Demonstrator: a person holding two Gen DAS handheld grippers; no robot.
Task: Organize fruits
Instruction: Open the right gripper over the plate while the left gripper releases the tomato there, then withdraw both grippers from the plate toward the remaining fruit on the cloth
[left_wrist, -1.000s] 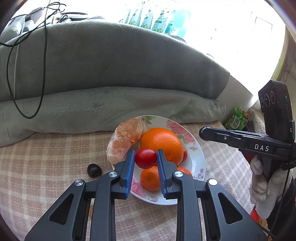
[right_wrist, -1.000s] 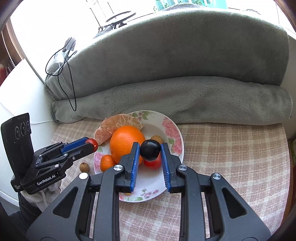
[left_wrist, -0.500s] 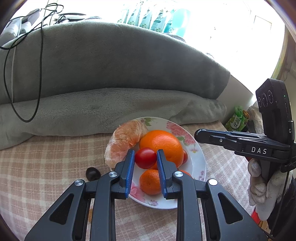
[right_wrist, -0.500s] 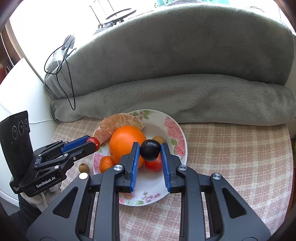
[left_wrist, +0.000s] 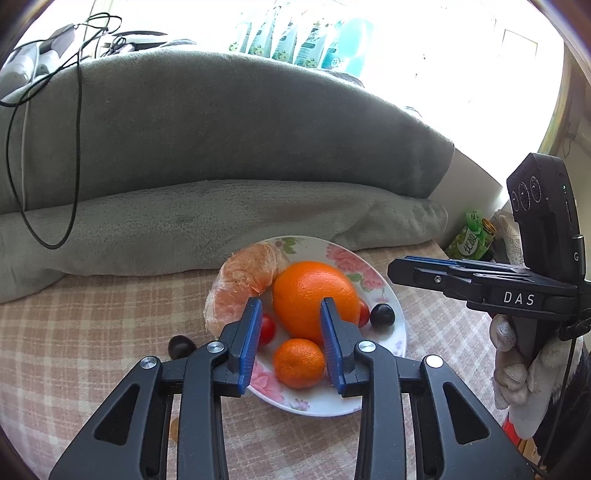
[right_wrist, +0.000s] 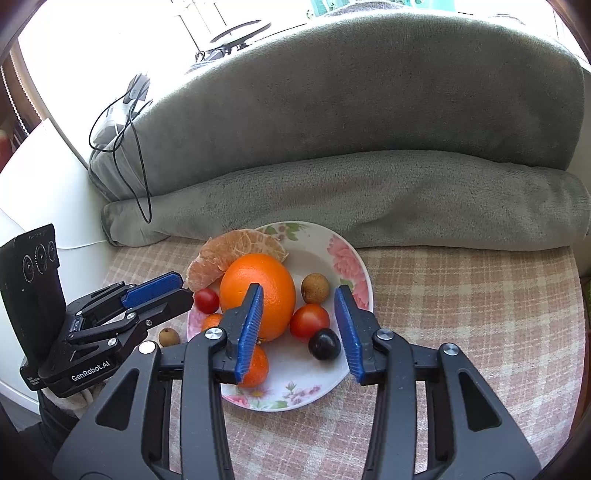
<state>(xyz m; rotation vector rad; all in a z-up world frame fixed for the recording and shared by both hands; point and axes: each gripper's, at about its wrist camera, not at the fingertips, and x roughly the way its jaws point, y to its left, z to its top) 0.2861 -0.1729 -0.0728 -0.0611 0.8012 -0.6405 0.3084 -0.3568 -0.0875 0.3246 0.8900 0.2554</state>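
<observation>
A flowered plate (right_wrist: 295, 376) holds a big orange (right_wrist: 258, 295), a peeled citrus half (right_wrist: 236, 254), a small mandarin (left_wrist: 299, 363), a brown longan (right_wrist: 315, 288) and a red tomato (right_wrist: 309, 320). My right gripper (right_wrist: 300, 332) hovers over the plate with its jaws opening. A dark grape (right_wrist: 324, 344) lies loose on the plate below them, untouched by the pads. My left gripper (left_wrist: 291, 339) is opening too, and a cherry tomato (left_wrist: 266, 329) rests on the plate just beside its left finger. Nothing is held.
A small dark fruit (left_wrist: 181, 346) lies on the checked tablecloth left of the plate (left_wrist: 369, 391). Grey blankets (right_wrist: 369, 192) pile up right behind it. A black cable (right_wrist: 140, 166) hangs over them. Green packets (left_wrist: 469, 240) stand at the far right edge.
Both grippers have opened. The left one has let the cherry tomato drop onto the plate. The right one has let the dark grape drop onto the plate.
</observation>
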